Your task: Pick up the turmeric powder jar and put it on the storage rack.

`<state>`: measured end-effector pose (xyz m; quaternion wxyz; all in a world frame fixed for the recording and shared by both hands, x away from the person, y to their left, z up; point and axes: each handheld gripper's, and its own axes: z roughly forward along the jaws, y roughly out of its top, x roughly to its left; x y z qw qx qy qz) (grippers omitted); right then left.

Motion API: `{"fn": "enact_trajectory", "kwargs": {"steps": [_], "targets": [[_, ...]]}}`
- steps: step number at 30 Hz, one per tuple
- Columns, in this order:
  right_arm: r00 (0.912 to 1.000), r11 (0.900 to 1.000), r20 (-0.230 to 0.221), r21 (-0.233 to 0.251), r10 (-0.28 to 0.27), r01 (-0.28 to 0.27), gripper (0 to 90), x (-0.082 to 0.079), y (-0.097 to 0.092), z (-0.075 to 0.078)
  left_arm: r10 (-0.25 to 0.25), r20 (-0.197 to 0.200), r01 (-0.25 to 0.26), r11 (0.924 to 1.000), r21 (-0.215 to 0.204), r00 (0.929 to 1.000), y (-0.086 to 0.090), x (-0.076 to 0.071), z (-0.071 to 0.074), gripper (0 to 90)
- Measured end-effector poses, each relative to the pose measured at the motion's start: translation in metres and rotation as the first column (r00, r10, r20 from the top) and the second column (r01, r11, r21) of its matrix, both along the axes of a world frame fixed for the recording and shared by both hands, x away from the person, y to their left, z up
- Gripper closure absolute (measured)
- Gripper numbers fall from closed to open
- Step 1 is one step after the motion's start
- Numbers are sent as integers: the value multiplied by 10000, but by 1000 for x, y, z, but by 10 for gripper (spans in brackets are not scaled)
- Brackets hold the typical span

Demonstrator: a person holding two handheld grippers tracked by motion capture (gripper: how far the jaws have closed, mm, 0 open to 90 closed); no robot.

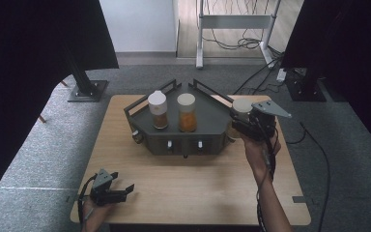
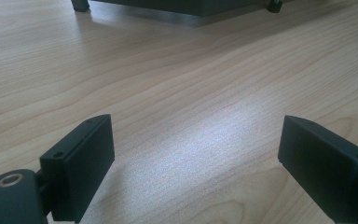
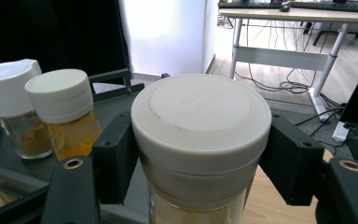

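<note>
Your right gripper (image 3: 200,154) had its two black jaws clamped on the neck of a clear glass jar with a cream screw lid (image 3: 200,126), some pale yellowish powder showing through the glass under the lid. You held that jar upright at the right end of the dark grey, angular metal tray (image 1: 145,126), off the light wooden table (image 1: 183,183). On the tray stood two more spice jars, just beside each other: a white-capped one holding brown powder (image 1: 158,110) and a cream-lidded one of orange powder (image 1: 187,112). Your left gripper (image 1: 112,192) lay near the table's front left corner, jaws wide apart and empty.
</note>
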<state>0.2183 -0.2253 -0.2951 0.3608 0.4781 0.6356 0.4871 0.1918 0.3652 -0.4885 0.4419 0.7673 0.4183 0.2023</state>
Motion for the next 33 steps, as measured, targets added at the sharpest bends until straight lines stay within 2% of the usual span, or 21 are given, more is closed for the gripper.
{"fn": "enact_trajectory", "kwargs": {"steps": [7, 18, 33], "targets": [[10000, 9999, 16, -88, -61, 61, 330, 17, 6, 1, 18, 37, -18, 9999, 122, 10000, 0, 0, 1, 107], [10000, 9999, 45, -141, 68, -67, 330, 41, 17, -3, 90, 44, -91, 10000, 37, 9999, 3, -1, 0, 108], [9997, 9988, -25, -408, 252, -253, 330, 74, 43, -11, 42, 61, -42, 10000, 13, 10000, 4, -1, 0, 108]]}}
